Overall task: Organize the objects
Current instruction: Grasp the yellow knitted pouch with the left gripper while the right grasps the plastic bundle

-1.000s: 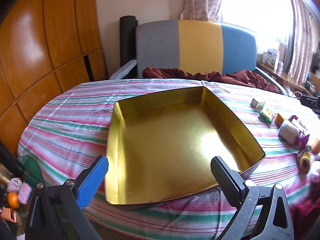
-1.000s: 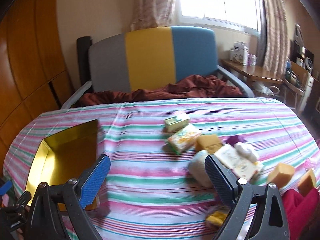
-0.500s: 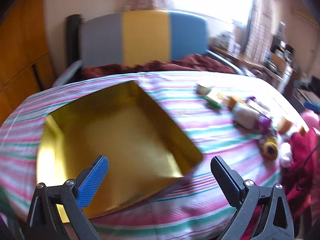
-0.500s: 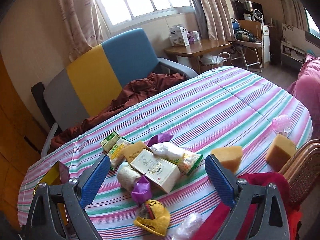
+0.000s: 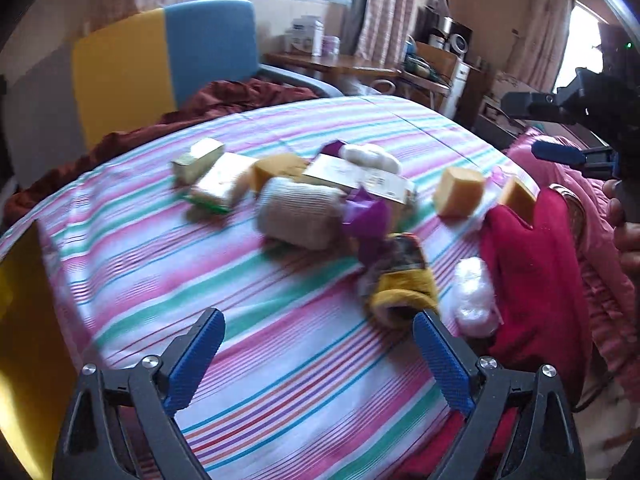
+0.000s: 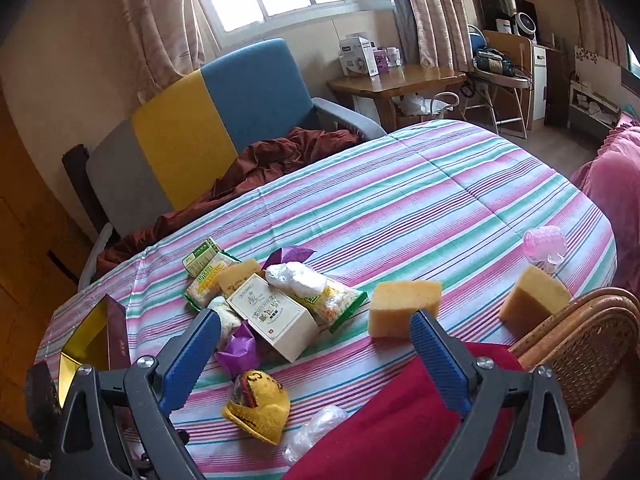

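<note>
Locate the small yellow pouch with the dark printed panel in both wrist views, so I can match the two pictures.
Left wrist: the yellow pouch lies right of centre, just beyond the left gripper's right-hand finger.
Right wrist: the pouch lies low, left of centre, between the open fingers of the right gripper.
Shared landmark: the purple wrapper just beyond it in both.

Three yellow sponge blocks point(image 6: 404, 307), two green-edged snack packets point(image 6: 338, 300), two cardboard boxes point(image 6: 276, 320), one gold-lined tin point(image 6: 82, 344), one pink plastic cup point(image 6: 545, 242).
</note>
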The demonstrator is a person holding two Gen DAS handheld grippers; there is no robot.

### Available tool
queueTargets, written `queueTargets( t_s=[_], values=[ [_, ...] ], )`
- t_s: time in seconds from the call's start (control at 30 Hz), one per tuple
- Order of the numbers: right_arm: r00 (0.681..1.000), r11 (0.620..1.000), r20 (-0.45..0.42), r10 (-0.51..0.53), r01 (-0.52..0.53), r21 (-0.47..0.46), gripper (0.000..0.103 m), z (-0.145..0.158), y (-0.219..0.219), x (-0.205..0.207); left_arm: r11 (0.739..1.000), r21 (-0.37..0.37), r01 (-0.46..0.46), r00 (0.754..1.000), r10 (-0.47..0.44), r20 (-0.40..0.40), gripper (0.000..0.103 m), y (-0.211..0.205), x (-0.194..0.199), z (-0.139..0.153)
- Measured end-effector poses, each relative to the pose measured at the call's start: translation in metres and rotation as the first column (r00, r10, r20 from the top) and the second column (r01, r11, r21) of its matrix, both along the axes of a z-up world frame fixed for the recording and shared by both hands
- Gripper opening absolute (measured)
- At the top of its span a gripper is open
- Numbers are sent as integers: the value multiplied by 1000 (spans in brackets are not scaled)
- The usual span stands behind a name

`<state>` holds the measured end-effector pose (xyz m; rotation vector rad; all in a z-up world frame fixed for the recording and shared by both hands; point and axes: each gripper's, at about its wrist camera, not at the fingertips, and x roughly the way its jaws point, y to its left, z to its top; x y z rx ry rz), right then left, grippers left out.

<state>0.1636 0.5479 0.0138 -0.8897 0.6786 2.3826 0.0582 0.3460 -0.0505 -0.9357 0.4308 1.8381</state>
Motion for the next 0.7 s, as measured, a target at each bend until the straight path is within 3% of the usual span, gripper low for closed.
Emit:
queueTargets(
  t_s=[0.2,0.37,0.43,0.5,0.53,0.7],
  values=[
    [997,998,52,61,-62,22,97,-9,-4,-3,999,-15,46,997,-45,63,94,39,8,-19],
    [996,998,66,57,-58,7,97,-14,2,-2,999,-36,37,993,-33,117,86,61,3,-37],
    [996,998,76,57,-57,3,97,-17,2,-3,999,-34,36,987,-30,156,67,63,1,-44],
    [994,998,88,65,-65,-2,97,-19,1,-5,999,-4,46,981,-44,186,58,57,1,-45],
    [992,997,98,75,-75,-4,97,-20,0,-7,998,11,59,978,-60,201,48,52,1,-45],
    [971,985,169,169,-169,-14,97,-22,-10,-17,997,26,71,979,-75,189,42,15,2,-41]
  ],
)
